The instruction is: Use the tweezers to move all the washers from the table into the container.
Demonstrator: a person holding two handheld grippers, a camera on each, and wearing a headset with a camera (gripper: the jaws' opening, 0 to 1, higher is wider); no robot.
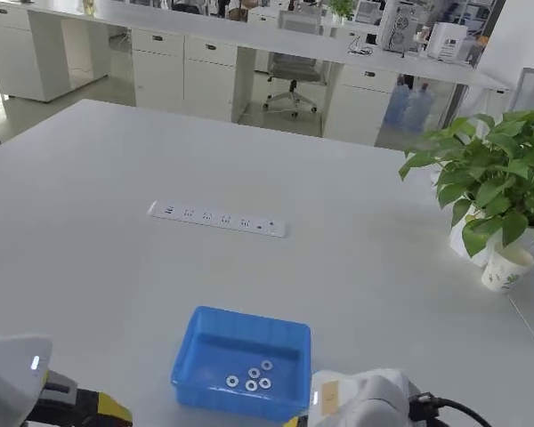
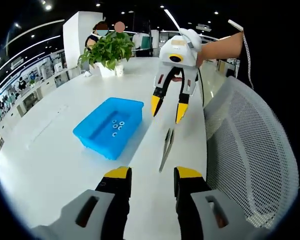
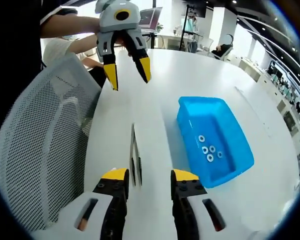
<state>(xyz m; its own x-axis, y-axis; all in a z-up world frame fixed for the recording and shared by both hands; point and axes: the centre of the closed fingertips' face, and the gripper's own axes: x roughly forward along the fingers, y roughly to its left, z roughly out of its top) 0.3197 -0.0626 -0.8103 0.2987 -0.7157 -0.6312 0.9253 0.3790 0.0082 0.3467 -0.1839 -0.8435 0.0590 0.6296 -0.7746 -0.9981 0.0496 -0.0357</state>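
Note:
A blue container (image 1: 196, 342) stands on the white table near its front edge, with several washers (image 1: 252, 378) lying in it. Metal tweezers (image 2: 166, 148) lie flat on the table beside the container, between the two grippers. My left gripper (image 2: 152, 175) is open and empty, its tips just short of one end of the tweezers. Facing it, my right gripper (image 3: 149, 176) is open and empty too, its tips close over the other end of the tweezers (image 3: 135, 160). In the right gripper view the container (image 3: 235, 130) with the washers (image 3: 208, 150) lies to the right.
A white power strip (image 1: 216, 219) lies mid-table. A potted plant (image 1: 498, 178) stands at the right edge of the table. A grey mesh chair (image 2: 250, 150) sits against the near table edge. Desks and an office chair (image 1: 292, 76) stand beyond the table.

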